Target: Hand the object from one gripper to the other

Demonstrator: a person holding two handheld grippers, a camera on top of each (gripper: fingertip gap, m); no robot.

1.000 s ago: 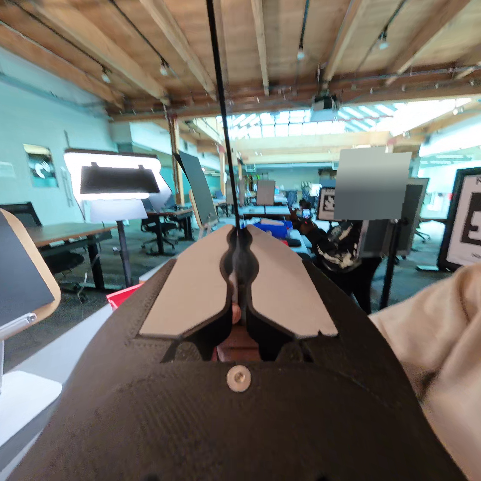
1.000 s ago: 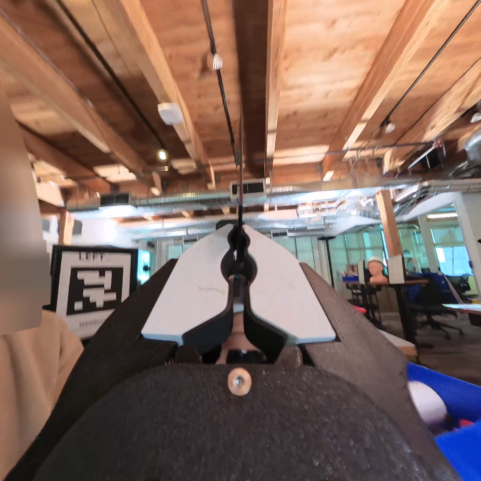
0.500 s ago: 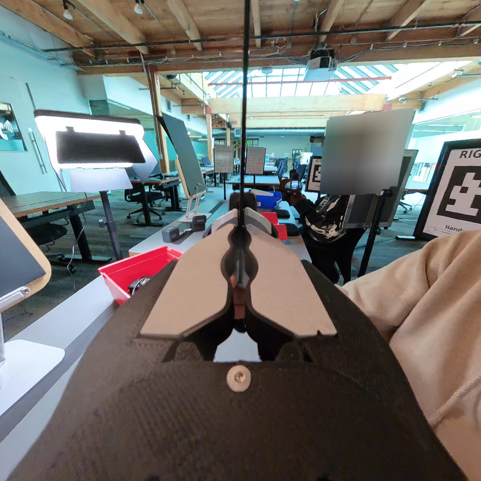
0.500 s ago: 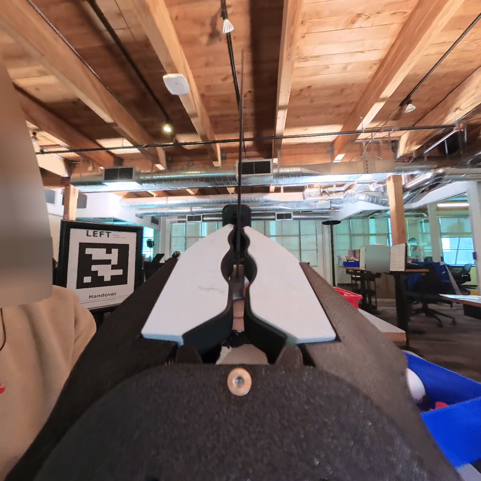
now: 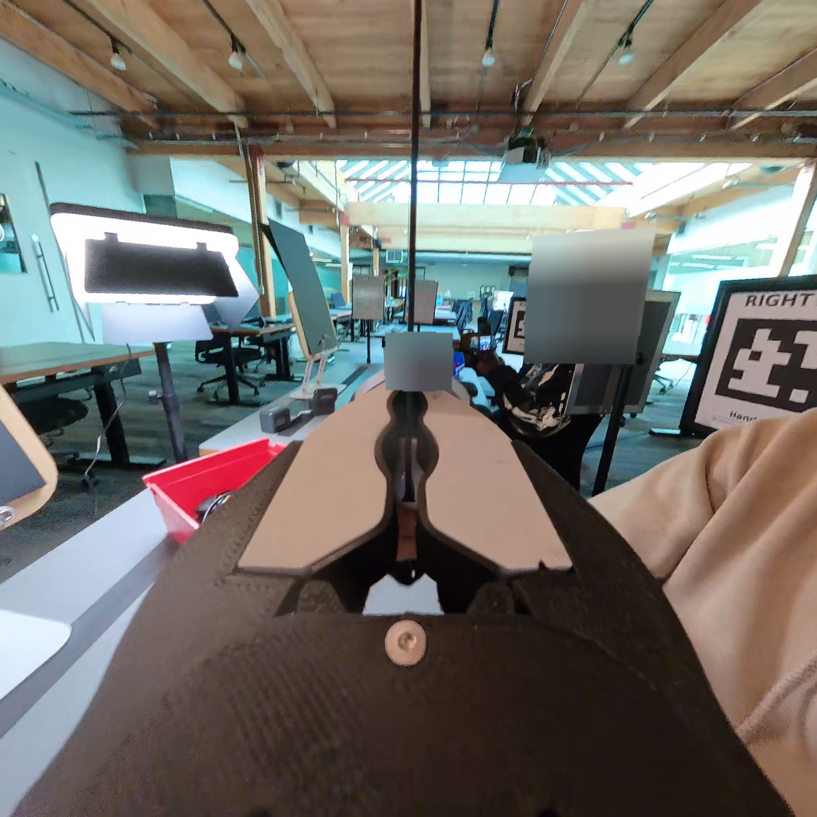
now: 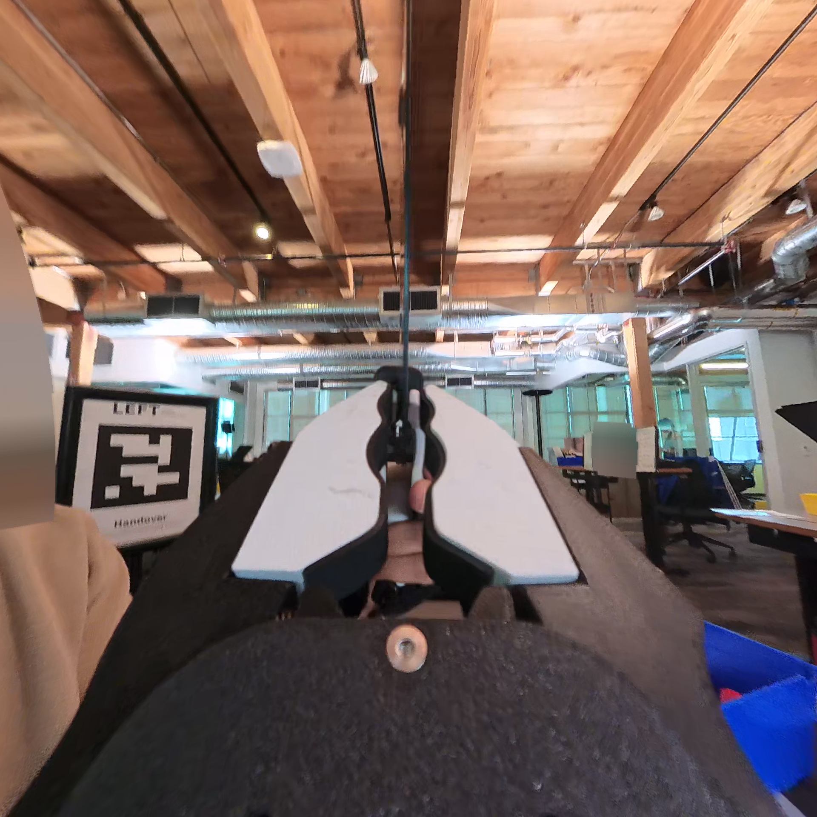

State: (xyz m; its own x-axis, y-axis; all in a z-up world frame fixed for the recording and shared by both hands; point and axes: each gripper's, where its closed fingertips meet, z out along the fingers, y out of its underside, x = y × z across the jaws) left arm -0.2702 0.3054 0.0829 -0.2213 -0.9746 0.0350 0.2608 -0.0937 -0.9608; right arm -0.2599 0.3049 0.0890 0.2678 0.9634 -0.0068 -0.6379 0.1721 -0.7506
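Left gripper (image 5: pixel 409 398) and right gripper (image 6: pixel 403 389): both clenched on thin black rod (image 5: pixel 414 177) | framed black-and-white marker signs (image 6: pixel 137 460) | grey table (image 5: pixel 88 588), timber-ceilinged office

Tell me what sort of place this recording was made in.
Likely an open-plan office or lab in a converted loft: exposed timber ceiling joists, rows of desks with office chairs, and a studio light panel.

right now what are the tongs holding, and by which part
A thin black rod: the left tongs and right tongs both look shut on its lower end, the rest rising clear above.
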